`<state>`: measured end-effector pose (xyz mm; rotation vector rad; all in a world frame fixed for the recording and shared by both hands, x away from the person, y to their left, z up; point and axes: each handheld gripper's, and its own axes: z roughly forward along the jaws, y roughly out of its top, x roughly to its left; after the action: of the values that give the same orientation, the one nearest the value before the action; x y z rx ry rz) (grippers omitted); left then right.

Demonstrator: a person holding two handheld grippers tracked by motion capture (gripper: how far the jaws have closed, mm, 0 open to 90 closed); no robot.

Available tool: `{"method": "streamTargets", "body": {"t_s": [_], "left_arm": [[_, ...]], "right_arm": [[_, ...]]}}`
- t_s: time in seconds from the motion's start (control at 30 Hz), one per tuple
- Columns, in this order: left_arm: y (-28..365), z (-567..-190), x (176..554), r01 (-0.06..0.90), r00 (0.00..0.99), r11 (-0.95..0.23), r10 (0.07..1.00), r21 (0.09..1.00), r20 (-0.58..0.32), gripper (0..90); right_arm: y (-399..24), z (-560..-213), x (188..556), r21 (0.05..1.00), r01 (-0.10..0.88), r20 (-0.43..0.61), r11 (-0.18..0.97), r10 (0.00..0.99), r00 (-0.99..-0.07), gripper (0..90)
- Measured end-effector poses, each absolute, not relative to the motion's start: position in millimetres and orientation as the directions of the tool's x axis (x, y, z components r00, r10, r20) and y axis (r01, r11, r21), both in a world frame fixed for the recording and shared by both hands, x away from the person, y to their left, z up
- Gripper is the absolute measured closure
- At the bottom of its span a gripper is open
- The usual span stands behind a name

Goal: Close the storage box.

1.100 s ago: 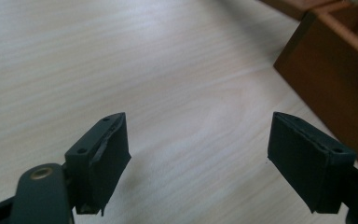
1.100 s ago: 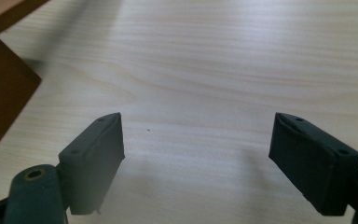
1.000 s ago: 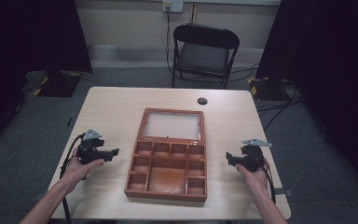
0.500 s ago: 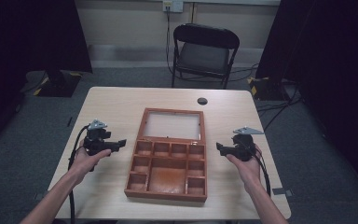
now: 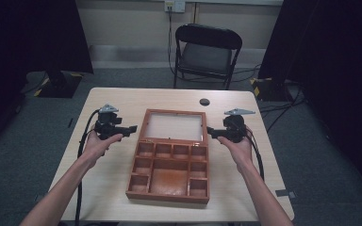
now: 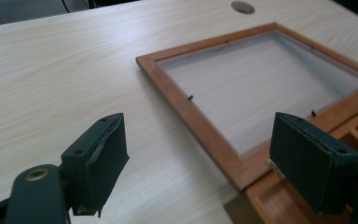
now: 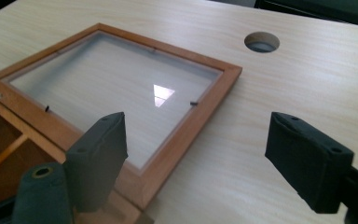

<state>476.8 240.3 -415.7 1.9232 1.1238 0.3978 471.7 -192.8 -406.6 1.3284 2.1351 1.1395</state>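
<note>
We judge both hand-held grippers, left (image 5: 133, 128) and right (image 5: 209, 130), jaws wide and empty, flanking the glazed lid (image 5: 173, 126), which next needs gripping at its side rails.

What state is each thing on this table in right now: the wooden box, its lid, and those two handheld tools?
Wooden box: open, compartments look empty.
Glass lid: folded back flat on the table, hinged to the box.
Left gripper: jaws open, nothing between them, beside the lid's left edge.
Right gripper: jaws open, nothing between them, beside the lid's right edge.
Folding chair: unfolded, unoccupied.
</note>
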Motion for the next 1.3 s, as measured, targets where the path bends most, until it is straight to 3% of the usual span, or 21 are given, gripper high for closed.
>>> {"method": "streamTargets", "body": {"t_s": [0.27, 0.77, 0.9, 1.2, 1.3], "left_arm": [[221, -440, 498, 0.624, 0.55, -0.255, 0.815, 0.739, -0.184, 19.3], [210, -451, 495, 0.654, 0.557, -0.287, 0.809, 0.7, -0.188, 21.5], [209, -457, 496, 0.706, 0.527, -0.248, 0.81, 0.663, -0.258, 21.6], [203, -462, 503, 0.732, 0.514, -0.22, 0.8, 0.644, -0.311, 19.2], [199, -464, 504, 0.728, 0.52, -0.217, 0.793, 0.651, -0.317, 18.8]], "right_arm": [[-182, -428, 488, 0.773, 0.596, 0.134, 0.217, 0.862, -0.488, 17.3], [-168, -457, 502, 0.702, 0.673, 0.183, 0.234, 0.853, -0.488, 16.2], [-166, -463, 503, 0.66, 0.719, 0.214, 0.218, 0.862, -0.458, 14.2], [-164, -470, 505, 0.634, 0.762, 0.319, 0.13, 0.854, -0.411, 12.5], [-163, -471, 505, 0.641, 0.755, 0.31, 0.135, 0.855, -0.416, 10.4]]}}
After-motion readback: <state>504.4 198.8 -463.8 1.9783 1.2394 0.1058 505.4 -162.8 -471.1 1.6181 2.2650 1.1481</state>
